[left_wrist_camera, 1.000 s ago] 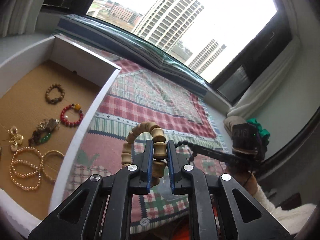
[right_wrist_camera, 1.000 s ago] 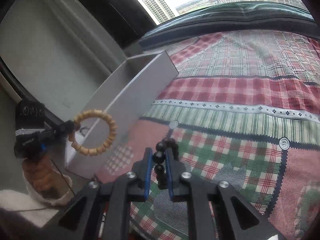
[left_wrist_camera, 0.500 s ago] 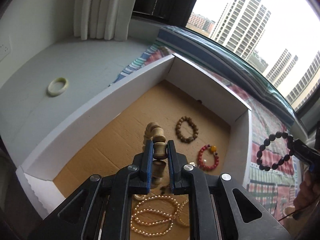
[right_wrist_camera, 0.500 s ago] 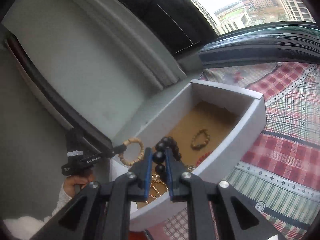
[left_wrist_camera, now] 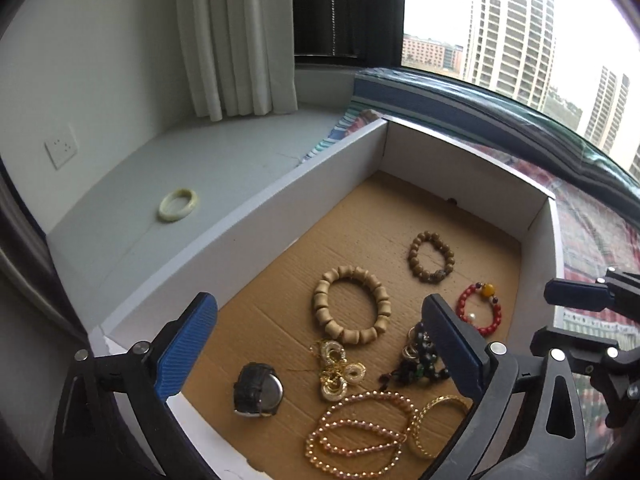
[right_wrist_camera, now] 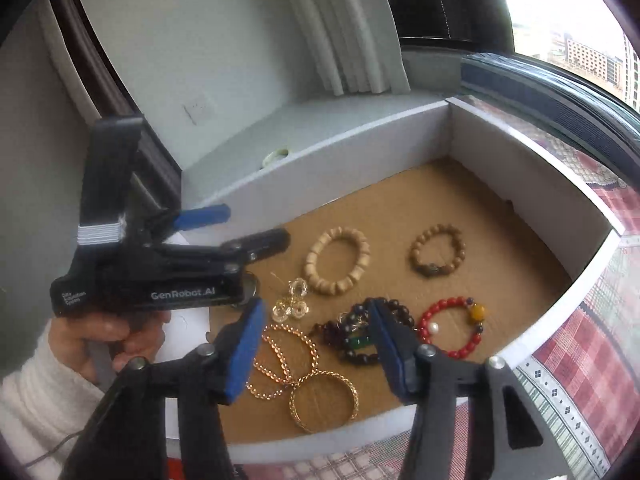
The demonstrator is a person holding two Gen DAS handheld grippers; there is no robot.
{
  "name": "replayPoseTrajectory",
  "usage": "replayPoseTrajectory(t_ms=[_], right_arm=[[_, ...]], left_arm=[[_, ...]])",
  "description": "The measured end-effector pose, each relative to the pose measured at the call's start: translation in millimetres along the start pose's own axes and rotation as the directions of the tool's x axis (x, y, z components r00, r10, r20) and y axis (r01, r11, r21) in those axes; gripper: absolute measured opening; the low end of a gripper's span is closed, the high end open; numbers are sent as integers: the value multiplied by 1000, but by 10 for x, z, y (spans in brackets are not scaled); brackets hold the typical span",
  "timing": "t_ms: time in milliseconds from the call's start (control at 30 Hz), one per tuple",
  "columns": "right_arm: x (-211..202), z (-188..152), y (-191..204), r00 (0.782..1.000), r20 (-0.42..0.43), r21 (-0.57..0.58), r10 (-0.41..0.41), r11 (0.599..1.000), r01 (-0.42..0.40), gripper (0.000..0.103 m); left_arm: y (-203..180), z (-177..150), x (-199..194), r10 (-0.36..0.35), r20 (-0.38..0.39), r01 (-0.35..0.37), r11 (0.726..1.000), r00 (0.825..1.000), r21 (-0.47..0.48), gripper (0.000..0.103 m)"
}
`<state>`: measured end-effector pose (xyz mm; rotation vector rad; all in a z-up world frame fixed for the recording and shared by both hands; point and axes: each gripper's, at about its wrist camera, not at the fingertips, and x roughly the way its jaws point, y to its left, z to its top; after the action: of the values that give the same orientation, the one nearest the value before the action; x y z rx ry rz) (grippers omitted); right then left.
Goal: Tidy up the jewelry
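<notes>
Both tools, left (left_wrist_camera: 320,344) and right (right_wrist_camera: 316,344), hang wide open and empty over the box (left_wrist_camera: 248,224). The wooden bracelet (left_wrist_camera: 351,305) lies in the box. The dark bracelet (right_wrist_camera: 360,334) lies beside it.

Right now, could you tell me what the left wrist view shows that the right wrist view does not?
Only the left wrist view shows the whole wristwatch in the box's near corner; in the right view the left gripper covers that spot.
Only the right wrist view shows the hand holding the left gripper.
Both show the white box, the pale wooden bracelet, the red bead bracelet, the dark bead bracelet and the jade bangle outside it. Both grippers are open.
</notes>
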<state>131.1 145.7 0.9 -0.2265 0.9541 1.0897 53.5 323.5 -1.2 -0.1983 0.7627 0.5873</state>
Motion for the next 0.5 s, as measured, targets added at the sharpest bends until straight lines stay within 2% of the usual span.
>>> replayPoseTrajectory(t_ms=[67, 133, 200, 233, 300, 400, 500], right_arm=[[-107, -2, 15, 997, 37, -13, -62, 998, 63, 58], [-153, 35, -2, 991, 65, -26, -117, 993, 119, 66], [-173, 36, 29, 977, 82, -46, -198, 978, 203, 76], [-181, 21, 49, 969, 92, -57, -229, 970, 235, 77], [-170, -1, 70, 956, 99, -78, -276, 956, 284, 78], [-143, -39, 114, 947, 91, -101, -308, 943, 317, 82], [-107, -47, 149, 937, 83, -118, -341, 930, 349, 83]], left_arm=[[-3, -51, -185, 52, 48, -51, 999, 998, -12, 102], [1, -89, -317, 52, 72, -51, 998, 996, -21, 102], [-8, -141, -410, 93, 91, -89, 995, 992, -47, 102], [-6, -169, -443, 116, 92, -110, 992, 989, -65, 102], [-7, -218, -442, 139, 54, -134, 987, 989, -87, 102], [-36, -255, -403, 124, -10, -124, 990, 992, -61, 102], [-44, -299, -426, 144, -17, -145, 988, 989, -62, 102]])
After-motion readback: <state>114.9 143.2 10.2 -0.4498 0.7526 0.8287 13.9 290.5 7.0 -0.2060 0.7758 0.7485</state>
